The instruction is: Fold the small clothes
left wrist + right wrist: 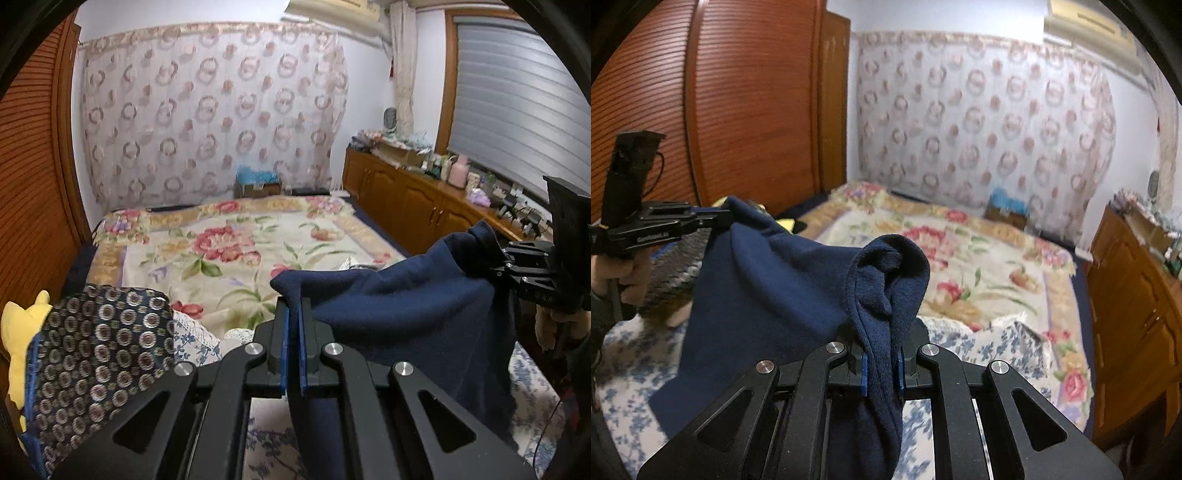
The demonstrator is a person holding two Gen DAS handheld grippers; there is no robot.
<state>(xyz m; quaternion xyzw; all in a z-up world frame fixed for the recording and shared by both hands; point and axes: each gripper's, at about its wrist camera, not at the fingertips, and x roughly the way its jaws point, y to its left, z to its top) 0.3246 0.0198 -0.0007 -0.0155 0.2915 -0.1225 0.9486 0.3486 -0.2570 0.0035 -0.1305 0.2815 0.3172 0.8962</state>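
I can see small white lettering on the side of the left gripper, beside the navy garment, too blurred to read

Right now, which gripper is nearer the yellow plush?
Left. The left gripper holds the navy garment just right of the yellow plush; the right gripper is farther right across the garment.
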